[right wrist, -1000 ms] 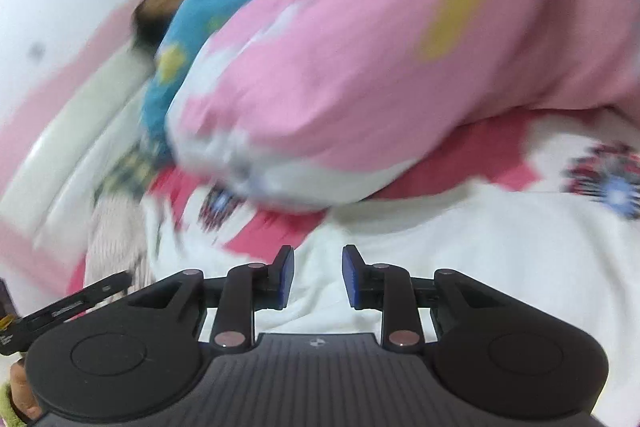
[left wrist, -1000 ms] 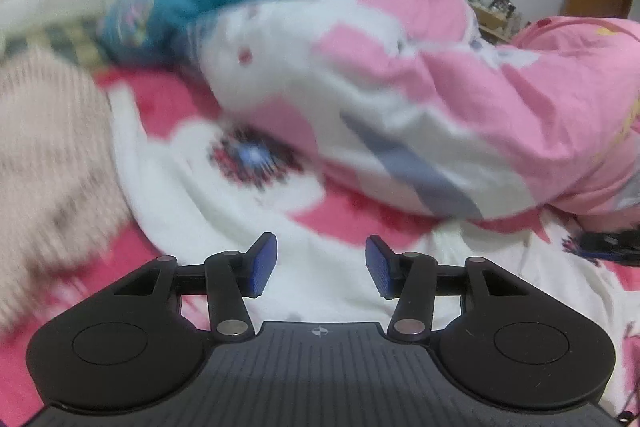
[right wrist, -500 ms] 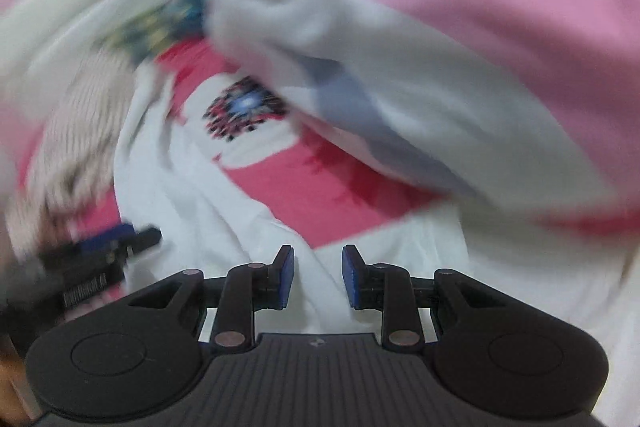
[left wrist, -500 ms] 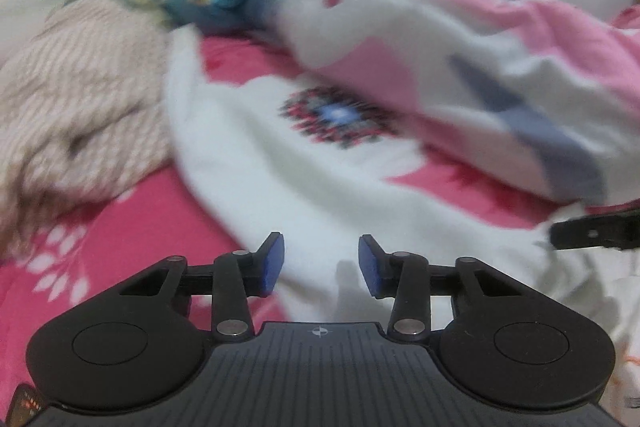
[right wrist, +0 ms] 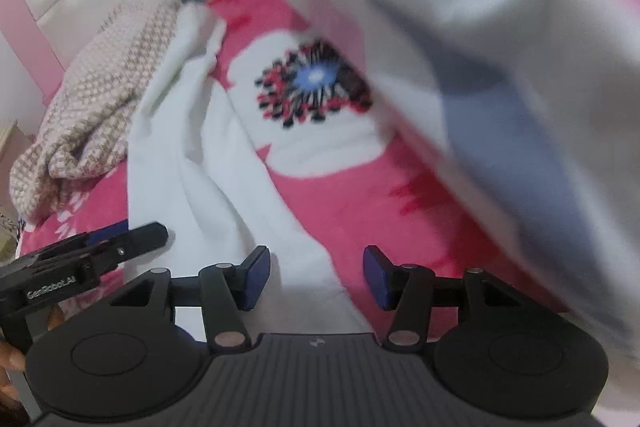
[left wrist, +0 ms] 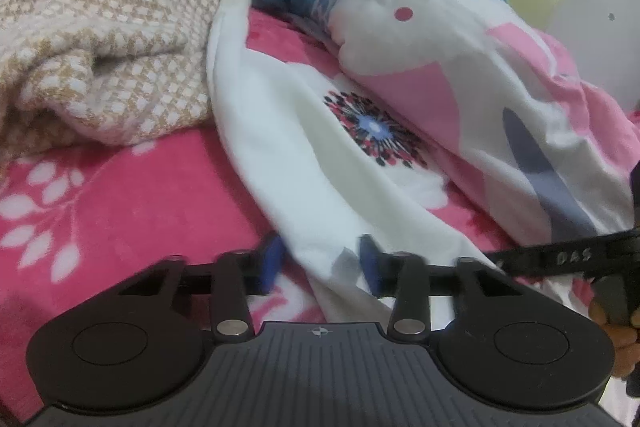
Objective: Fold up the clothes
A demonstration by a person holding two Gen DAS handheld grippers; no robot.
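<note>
On the pink bed [left wrist: 120, 195], beside the checked knit blanket [left wrist: 100, 39], the white garment [left wrist: 288, 147] lay stretched long, and both the left claw [left wrist: 318, 263] and right claw [right wrist: 316, 277] sat spread wide straddling its near end, likely lined up to pinch it for folding.

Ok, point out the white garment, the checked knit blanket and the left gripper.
white garment [left wrist: 280, 131], left wrist view, its flat middle.
checked knit blanket [left wrist: 104, 27], left wrist view, top fold.
left gripper [left wrist: 318, 265], left wrist view, between its blue pads.
</note>
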